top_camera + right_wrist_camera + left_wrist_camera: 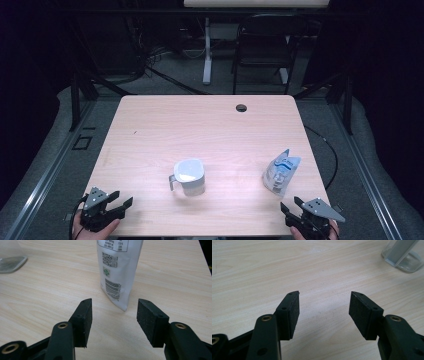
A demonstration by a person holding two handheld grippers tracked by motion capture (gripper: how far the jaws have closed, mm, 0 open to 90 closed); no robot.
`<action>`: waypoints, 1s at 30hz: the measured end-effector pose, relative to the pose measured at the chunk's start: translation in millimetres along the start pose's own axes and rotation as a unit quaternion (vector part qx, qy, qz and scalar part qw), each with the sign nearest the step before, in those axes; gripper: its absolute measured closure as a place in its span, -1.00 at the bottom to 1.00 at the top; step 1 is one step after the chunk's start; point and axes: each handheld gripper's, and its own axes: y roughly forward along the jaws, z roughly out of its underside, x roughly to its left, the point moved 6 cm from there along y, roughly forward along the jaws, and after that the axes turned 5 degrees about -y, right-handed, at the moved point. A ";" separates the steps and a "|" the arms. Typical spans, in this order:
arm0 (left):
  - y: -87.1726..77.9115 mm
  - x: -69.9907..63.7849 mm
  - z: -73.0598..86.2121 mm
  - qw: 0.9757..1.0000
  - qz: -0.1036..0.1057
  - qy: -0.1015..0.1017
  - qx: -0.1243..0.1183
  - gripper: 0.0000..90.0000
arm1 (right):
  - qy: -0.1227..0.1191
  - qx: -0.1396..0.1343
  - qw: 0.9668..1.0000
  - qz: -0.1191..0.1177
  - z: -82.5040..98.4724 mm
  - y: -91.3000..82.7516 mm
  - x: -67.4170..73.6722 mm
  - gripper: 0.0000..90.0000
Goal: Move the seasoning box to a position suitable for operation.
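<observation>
Pouch [281,172] stands upright at the table's [210,125] near right, just ahead of the right gripper [289,206] — jaws spread, nothing between them. In the right gripper view the pouch [118,270] looms close, barcode side facing. Over at the near left corner the left gripper [122,199] waits, jaws wide and empty too. Farther in, mid-table, sits the handled cup [189,176], white inside. Nothing grasped yet — by the look of it, the whole job lies ahead.

White pouch [281,172] with barcode, upright near table's right edge, clear handled jug [189,176] upright mid-table
</observation>
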 end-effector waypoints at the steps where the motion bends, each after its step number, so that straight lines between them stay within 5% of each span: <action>1: 0.0 0.0 0.0 1.000 0.000 0.000 0.000 -0.06 | 0.000 0.000 1.000 0.000 0.0 0.0 0.0 0.03; 9: -0.3 -3.2 -2.9 1.000 -0.003 0.002 -0.010 -0.06 | -0.023 0.000 1.000 0.003 0.2 -0.1 4.0 0.04; 14: -1.8 -6.8 -4.5 1.000 0.005 -0.001 -0.015 -0.04 | -0.017 -0.013 1.000 0.014 -1.3 -3.1 3.3 0.01; 22: -0.2 -15.6 -6.3 0.998 0.052 -0.018 -0.015 0.14 | -0.022 -0.006 1.000 0.010 -0.3 -2.9 1.0 0.17; 30: 6.4 -37.8 -19.0 0.998 0.062 0.006 -0.009 0.11 | -0.006 -0.002 1.000 0.005 -0.3 -5.7 0.5 0.30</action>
